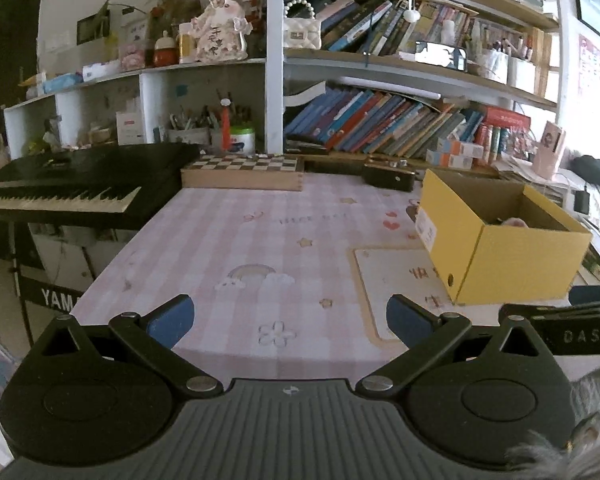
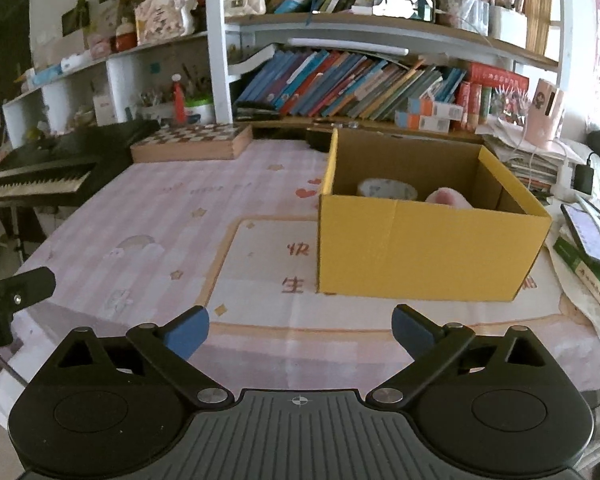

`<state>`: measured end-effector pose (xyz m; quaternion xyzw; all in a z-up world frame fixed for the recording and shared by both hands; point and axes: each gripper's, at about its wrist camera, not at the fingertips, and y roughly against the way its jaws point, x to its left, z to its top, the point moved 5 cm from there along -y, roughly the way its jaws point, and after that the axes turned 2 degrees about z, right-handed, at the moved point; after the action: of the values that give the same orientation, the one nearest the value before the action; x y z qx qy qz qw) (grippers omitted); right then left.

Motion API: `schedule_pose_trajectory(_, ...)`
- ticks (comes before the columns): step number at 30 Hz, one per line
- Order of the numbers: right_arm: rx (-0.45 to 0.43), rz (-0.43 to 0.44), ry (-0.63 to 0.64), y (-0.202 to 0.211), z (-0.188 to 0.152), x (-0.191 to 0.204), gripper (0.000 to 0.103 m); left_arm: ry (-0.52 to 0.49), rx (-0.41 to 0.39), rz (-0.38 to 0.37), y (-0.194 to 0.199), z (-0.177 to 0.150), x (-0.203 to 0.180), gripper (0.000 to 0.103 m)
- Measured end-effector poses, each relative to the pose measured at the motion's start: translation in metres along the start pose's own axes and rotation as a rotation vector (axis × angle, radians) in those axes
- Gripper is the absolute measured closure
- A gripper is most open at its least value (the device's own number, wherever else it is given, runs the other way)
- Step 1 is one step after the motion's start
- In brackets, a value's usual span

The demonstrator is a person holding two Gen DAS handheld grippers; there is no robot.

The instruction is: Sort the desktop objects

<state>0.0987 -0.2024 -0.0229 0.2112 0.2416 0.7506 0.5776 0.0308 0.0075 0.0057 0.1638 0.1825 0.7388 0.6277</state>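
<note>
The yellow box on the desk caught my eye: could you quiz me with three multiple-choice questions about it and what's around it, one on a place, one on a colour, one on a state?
1. Where does the chessboard lie?
A. inside the box
B. at the desk's far edge, beside the keyboard
C. on the top shelf

2. What colour are the pads of the right tool?
A. blue
B. red
C. white

3. How is the yellow box now?
A. closed with a lid
B. tipped on its side
C. open-topped, with things inside

Answers:
1 B, it sits past the pink tablecloth, next to the keys.
2 A, both pads show blue.
3 C, a patterned bowl and a pink thing show over its wall.
</note>
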Motion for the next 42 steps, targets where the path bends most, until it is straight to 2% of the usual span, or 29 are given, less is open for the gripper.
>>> schedule_pose_trajectory(11, 0.009, -0.010, 0.008, 0.021, -0.019, 0.018, 0.003, -0.020, 0.035, -0.002, 0.016, -0.018, 0.012, 0.000)
schedule_pose_trajectory(20, 0.026, -0.017, -0.013, 0.030, -0.031, 0.017, 0.003, -0.041, 0.026, -0.031, 0.022, -0.022, 0.007, 0.000)
schedule_pose_trajectory(42, 0.042, 0.006, -0.013, 0.039, -0.039, 0.016, 0.002, -0.035, 0.046, -0.033, 0.029, -0.029, 0.003, 0.000)
